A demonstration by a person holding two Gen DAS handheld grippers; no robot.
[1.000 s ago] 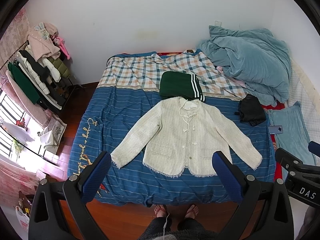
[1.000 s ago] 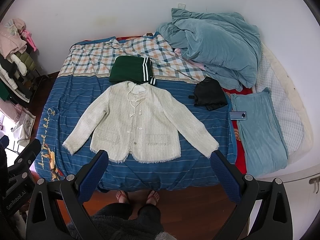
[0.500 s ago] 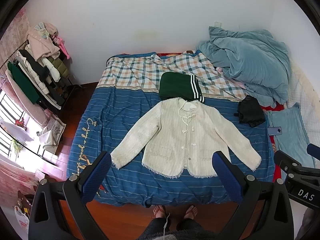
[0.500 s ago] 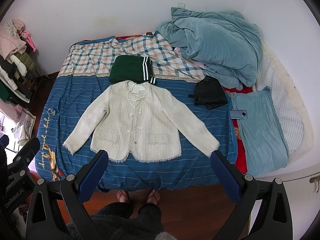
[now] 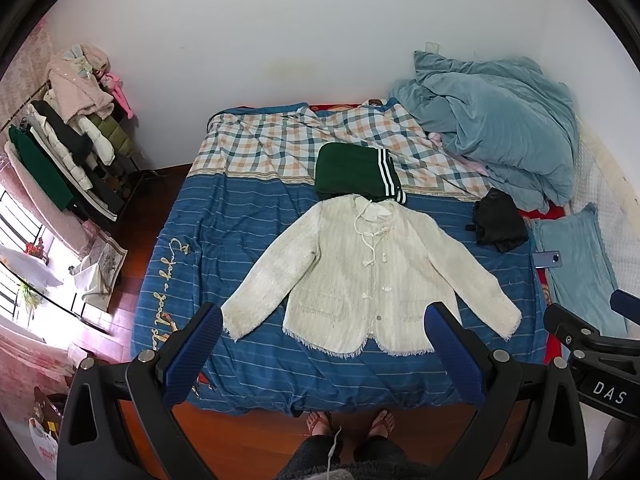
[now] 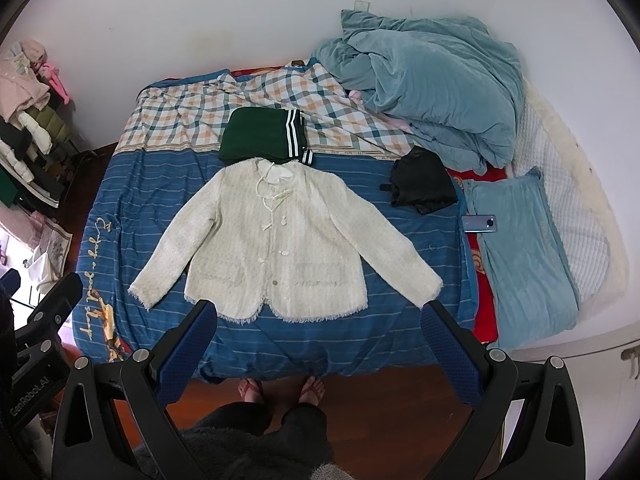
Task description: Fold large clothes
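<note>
A cream tweed jacket (image 5: 360,276) lies flat and face up on the blue striped bed cover (image 5: 224,240), sleeves spread out to both sides; it also shows in the right wrist view (image 6: 280,248). My left gripper (image 5: 322,344) is open and empty, held high above the bed's near edge. My right gripper (image 6: 320,338) is open and empty too, at a like height. Each gripper sees the other at its frame edge.
A folded green garment with white stripes (image 5: 354,174) lies just beyond the jacket's collar. A black garment (image 5: 498,226), a phone (image 5: 547,259), a blue pillow (image 6: 520,248) and a heaped blue duvet (image 5: 500,128) are at right. A clothes rack (image 5: 60,152) stands left.
Both views have shifted only slightly; the jacket sits a touch higher in the left wrist view. Nothing was grasped or moved on the bed.
</note>
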